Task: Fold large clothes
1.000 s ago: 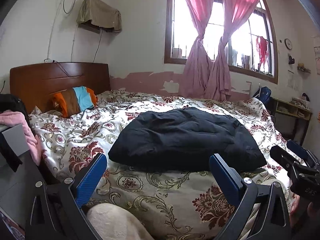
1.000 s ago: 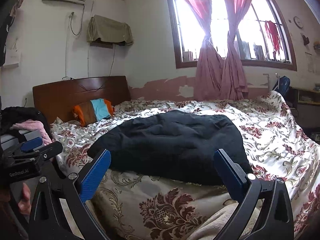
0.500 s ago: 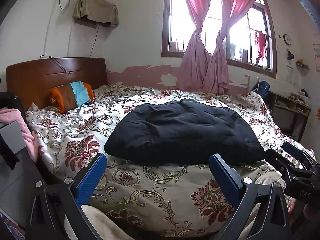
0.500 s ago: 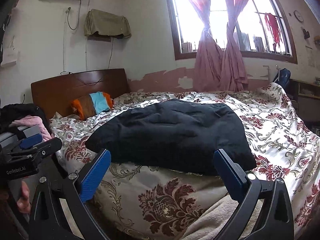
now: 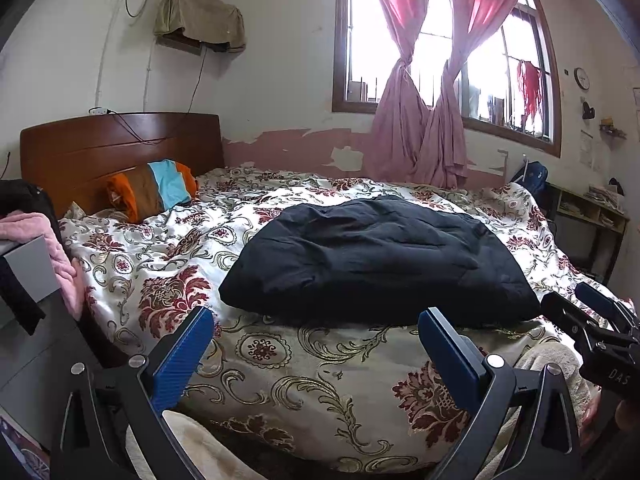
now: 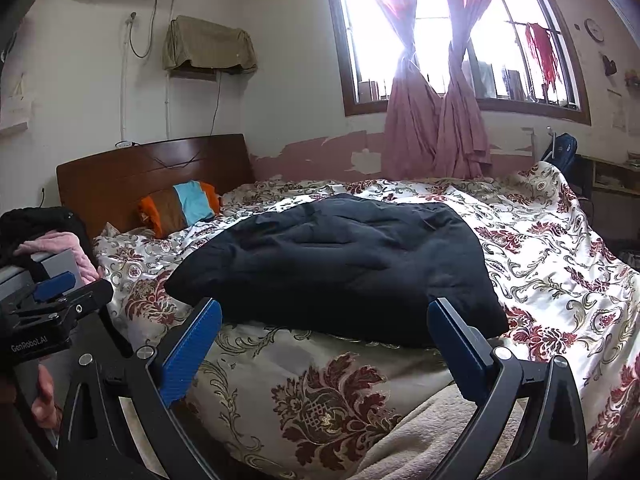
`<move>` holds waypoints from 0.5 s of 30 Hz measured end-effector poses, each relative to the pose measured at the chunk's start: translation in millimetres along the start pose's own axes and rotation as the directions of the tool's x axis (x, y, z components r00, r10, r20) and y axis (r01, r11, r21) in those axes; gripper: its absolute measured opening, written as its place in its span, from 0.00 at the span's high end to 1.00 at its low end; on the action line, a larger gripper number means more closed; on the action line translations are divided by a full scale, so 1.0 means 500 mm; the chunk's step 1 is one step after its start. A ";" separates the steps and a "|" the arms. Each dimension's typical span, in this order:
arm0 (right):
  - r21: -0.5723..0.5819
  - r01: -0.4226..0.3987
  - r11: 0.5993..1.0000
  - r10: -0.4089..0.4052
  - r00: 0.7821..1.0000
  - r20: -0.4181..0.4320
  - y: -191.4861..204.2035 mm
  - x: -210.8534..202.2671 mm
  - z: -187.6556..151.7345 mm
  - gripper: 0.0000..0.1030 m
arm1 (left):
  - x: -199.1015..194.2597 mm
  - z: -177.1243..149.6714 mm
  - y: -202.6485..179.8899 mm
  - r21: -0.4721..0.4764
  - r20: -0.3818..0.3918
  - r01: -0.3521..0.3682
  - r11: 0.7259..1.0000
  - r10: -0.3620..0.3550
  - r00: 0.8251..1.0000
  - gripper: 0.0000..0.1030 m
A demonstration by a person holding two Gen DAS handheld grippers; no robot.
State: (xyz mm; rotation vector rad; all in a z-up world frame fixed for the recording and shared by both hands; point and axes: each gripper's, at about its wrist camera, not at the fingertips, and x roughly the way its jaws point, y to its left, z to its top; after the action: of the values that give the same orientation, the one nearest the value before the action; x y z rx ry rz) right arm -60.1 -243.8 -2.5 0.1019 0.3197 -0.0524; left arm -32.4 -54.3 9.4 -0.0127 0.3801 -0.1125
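Both views lowered toward black garment [image 5: 380, 264].

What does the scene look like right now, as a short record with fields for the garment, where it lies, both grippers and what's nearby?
garment: dark padded garment, lying in a bundled, roughly rectangular shape
surface: floral bedspread on the bed
left gripper: open, holding nothing, short of the garment's near edge
right gripper: open, holding nothing, near the garment's front edge
contact: neither gripper touches the garment
nearby: striped pillow by the wooden headboard; pink curtains at the window
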 end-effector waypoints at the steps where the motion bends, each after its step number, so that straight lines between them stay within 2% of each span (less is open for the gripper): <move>1: -0.002 0.001 1.000 -0.001 1.000 -0.001 0.001 0.000 0.000 0.02 | -0.001 0.000 0.000 0.000 0.001 -0.001 1.000 0.001 1.000 0.00; 15: 0.005 0.011 1.000 -0.011 1.000 0.009 -0.008 -0.006 0.009 0.02 | 0.000 -0.004 -0.002 -0.011 -0.005 0.004 1.000 -0.004 1.000 0.00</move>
State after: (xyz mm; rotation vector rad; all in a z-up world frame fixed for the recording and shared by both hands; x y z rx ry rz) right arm -61.5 -248.3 2.5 0.1046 0.3110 -0.0645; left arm -33.4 -55.5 7.6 -0.0240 0.3860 -0.1146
